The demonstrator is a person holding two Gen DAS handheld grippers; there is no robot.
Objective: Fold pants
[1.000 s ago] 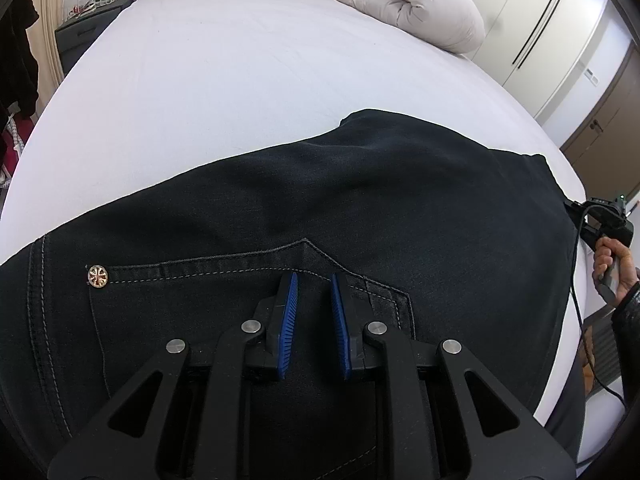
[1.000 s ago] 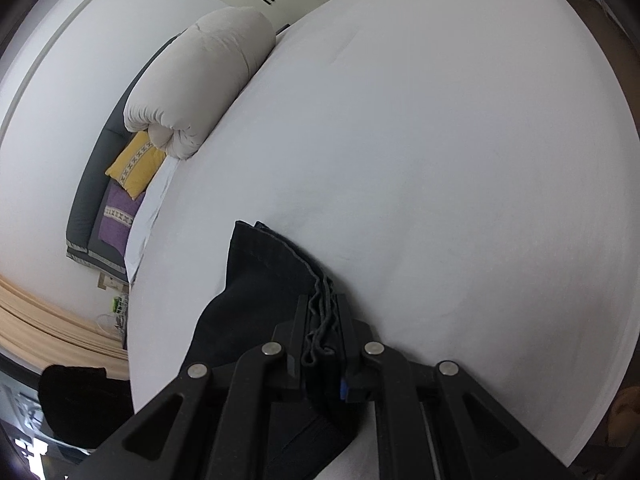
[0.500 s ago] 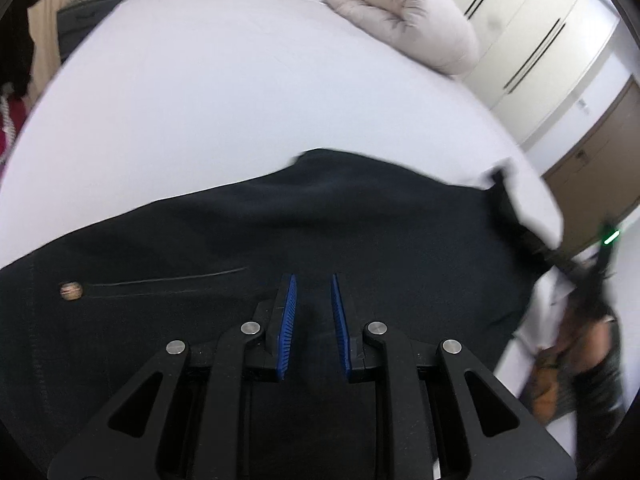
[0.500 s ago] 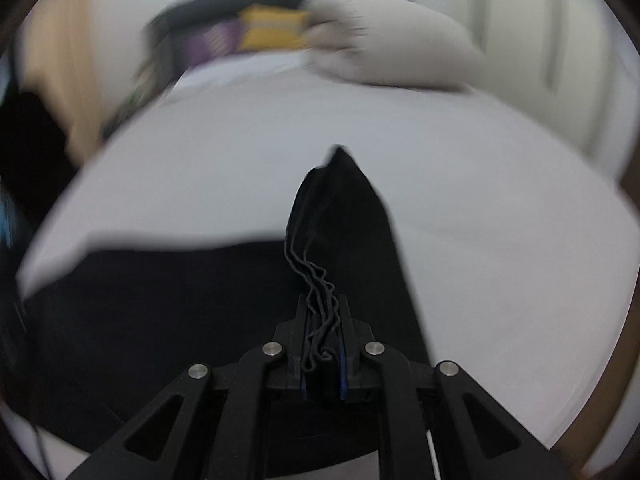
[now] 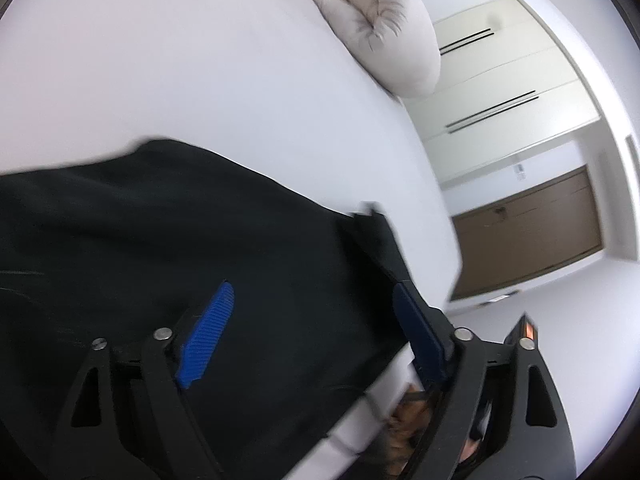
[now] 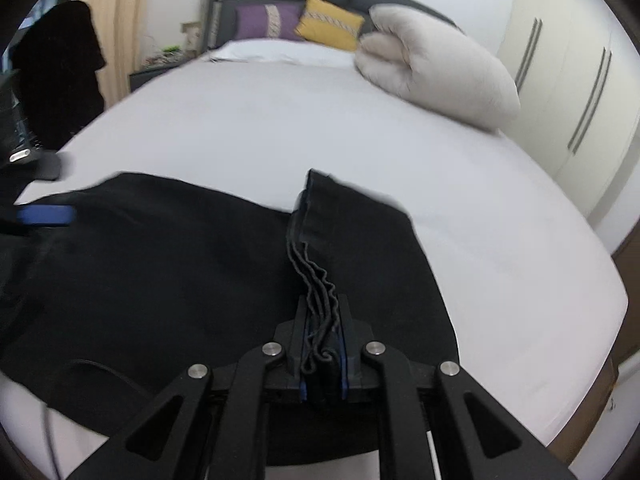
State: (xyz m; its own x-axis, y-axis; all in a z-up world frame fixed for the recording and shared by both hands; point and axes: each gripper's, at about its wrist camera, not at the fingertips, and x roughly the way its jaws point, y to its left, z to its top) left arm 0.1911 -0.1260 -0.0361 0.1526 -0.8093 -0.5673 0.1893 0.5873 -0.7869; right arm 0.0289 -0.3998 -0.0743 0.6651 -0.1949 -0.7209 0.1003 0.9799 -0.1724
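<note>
Left gripper [image 5: 312, 332]: its jaws have just been opening and are now standing wide apart; the blue pads [image 5: 206, 336] are touching nothing, and the cloth is lying below and ahead of them, not between them.
Pants [image 6: 160, 272]: black, lying flat on the bed [image 6: 400, 152], just under both grippers, spreading to the left of the right gripper and to the right of the left one.
Long axis: the pants are running across the near edge of the bed, from one gripper toward the other, as I judge it.
Right gripper [image 6: 322, 354]: its jaws are pressed together and pinching several stacked hem layers of the pants; the pinched end is standing up ahead of it as a ridge.
Nearer hand: the right one is holding the free end, so I think it is the hand that is carrying the fold toward the left.
Coming move: probably the right gripper is laying its end over the flat part, and the free left gripper is looking for a new hold there.
Quilt [image 6: 436, 80]: rolled, far ahead and to the right, well apart from the pants.
</note>
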